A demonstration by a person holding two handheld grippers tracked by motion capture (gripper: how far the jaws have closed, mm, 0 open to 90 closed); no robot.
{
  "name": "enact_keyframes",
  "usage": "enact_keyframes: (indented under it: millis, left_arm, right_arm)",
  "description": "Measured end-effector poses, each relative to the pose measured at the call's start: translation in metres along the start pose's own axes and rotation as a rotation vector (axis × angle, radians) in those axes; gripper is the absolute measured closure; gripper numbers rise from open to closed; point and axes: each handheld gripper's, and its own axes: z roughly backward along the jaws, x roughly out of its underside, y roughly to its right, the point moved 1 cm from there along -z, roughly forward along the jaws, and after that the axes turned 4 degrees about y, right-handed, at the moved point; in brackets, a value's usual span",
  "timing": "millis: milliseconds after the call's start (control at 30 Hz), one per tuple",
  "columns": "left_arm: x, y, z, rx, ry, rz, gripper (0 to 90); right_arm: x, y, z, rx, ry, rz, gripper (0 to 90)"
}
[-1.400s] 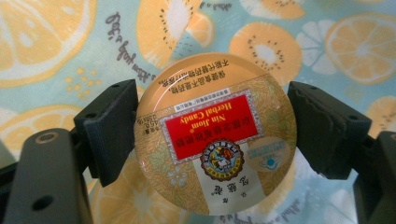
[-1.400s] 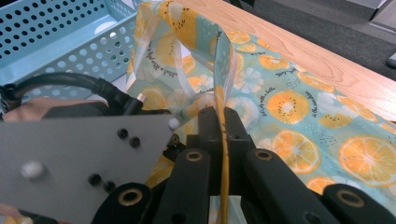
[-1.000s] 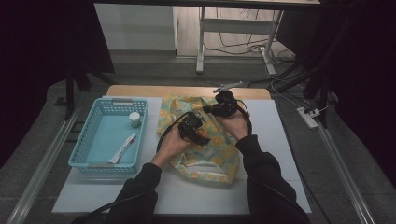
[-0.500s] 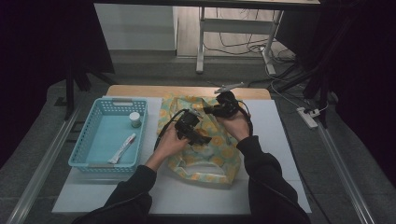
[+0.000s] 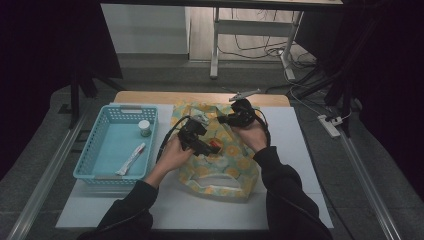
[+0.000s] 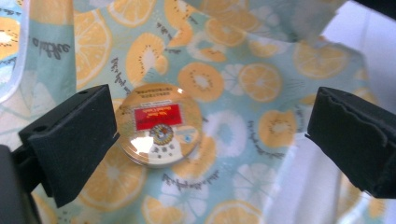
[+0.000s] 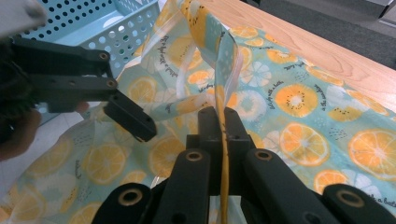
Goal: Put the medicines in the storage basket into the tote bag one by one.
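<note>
Left gripper [image 5: 210,148] held over the middle of the fruit-print bag [image 5: 235,170], fingers [image 6: 70,140] spread wide and released, having just been opening; nothing pressed between the pads. Round tin [image 6: 159,123] with a red label lying flat on the bag's fabric, seen through the gap between those fingers, nearer the left pad in the left gripper view, apparently clear of contact. In the high view, the same tin [image 5: 214,146] just at the tip of the left gripper.

Right gripper [image 7: 223,122] clenched on a fold of the bag's edge, fabric pinched upright between the closed fingers and lifted off the tabletop [image 5: 300,150]. In the high view, right gripper [image 5: 227,119] at the far end of the bag, close to the left gripper but apart from it.

Bag spread flat across the centre of the white tabletop, its handle cut-out toward the person's side.

Blue basket [image 5: 92,160] to the left of the bag, just beside it. Inside: a small white jar [image 5: 144,128] near the far right corner and a white tube [image 5: 131,158] lying nearer the person.
</note>
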Motion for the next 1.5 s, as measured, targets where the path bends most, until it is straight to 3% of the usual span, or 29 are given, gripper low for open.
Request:
enact_keyframes:
  millis: [133,467,633,933,1500]
  left_arm:
    - [0.003,-0.001,0.009,0.034,0.007,0.007,1.9]
    - [0.011,-0.002,0.03,0.024,0.053,0.012,0.0]
    - [0.015,-0.003,0.042,0.002,0.051,0.006,0.0]
    - [0.025,-0.009,0.067,-0.043,0.081,0.039,0.0]
    - [0.053,-0.022,0.111,-0.122,0.085,0.103,0.0]
  right_arm:
    - [0.0,0.0,0.0,-0.001,0.0,0.004,90.0]
    - [0.001,-0.001,0.0,0.003,-0.001,0.001,90.0]
    - [0.002,-0.001,0.0,0.004,-0.002,0.002,90.0]
    - [0.003,-0.002,0.001,0.002,-0.002,0.006,90.0]
    - [0.005,-0.002,0.002,0.006,-0.003,0.009,90.0]
